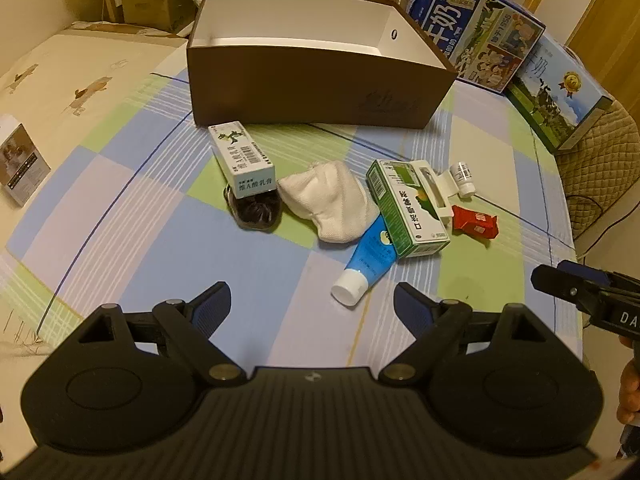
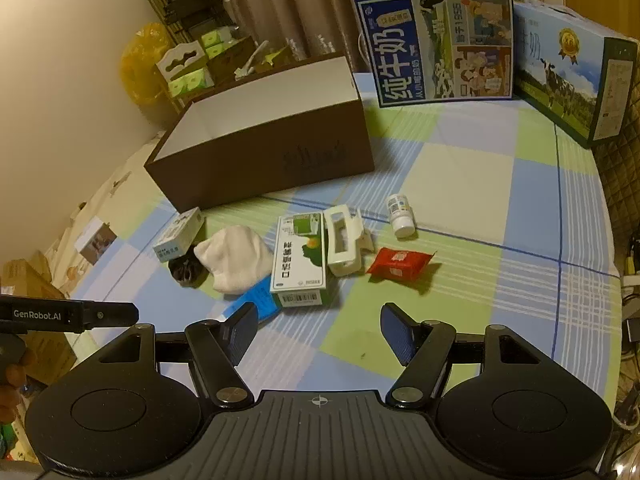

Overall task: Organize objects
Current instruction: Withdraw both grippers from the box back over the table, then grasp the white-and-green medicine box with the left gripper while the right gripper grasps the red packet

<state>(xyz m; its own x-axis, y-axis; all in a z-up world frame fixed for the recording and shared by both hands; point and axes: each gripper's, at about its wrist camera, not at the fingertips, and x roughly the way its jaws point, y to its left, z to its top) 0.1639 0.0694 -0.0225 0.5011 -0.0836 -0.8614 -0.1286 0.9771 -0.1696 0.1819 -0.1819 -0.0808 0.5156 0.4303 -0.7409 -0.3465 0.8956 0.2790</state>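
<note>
Where clutter lies, checked cloth (image 1: 120,216), curtains (image 2: 280,8)

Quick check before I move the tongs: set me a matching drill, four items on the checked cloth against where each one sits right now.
Items:
1. blue squeeze tube with white cap
2. black hair scrunchie
3. red foil packet
4. small white pill bottle

Places:
A. alone, behind the red packet
B. far end tucked under the green and white carton
C. right of the white plastic clip
D. partly under the small white and green box

Pairs: 1-B, 2-D, 3-C, 4-A
</note>
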